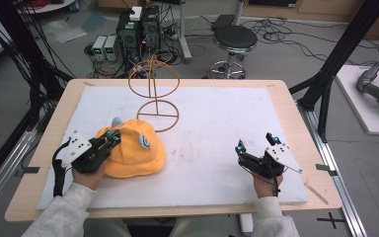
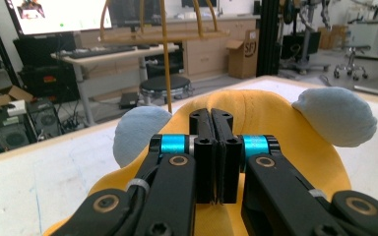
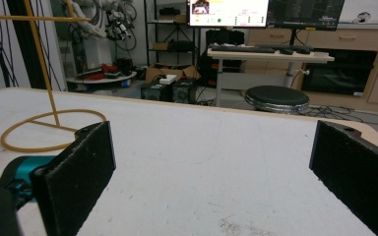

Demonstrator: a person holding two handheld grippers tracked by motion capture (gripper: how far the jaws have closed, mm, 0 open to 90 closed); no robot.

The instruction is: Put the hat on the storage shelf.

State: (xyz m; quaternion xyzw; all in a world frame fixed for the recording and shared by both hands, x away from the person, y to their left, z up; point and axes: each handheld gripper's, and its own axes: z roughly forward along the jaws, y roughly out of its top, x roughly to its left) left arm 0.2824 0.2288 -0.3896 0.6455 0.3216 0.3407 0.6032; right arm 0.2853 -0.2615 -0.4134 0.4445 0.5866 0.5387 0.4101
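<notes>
I'm pinching the yellow hat (image 1: 133,150) near the worktop's left edge with my left gripper (image 2: 211,123) clamped shut on its fabric, right gripper (image 1: 256,145) idling wide open and empty, and lifting it onto the wire stand (image 1: 154,89) likely comes next.

Left gripper view: cardboard box (image 2: 239,58) in the background by the cabinets carries printed letters, reading roughly "SF"; too small to be sure. Monitor (image 2: 59,14) at top left shows a bright screen, text unreadable. Right gripper view: monitor (image 3: 228,12) shows coloured panels, characters too small to read. High view: yellow hat (image 1: 133,148) has a round badge, no legible lettering.
</notes>
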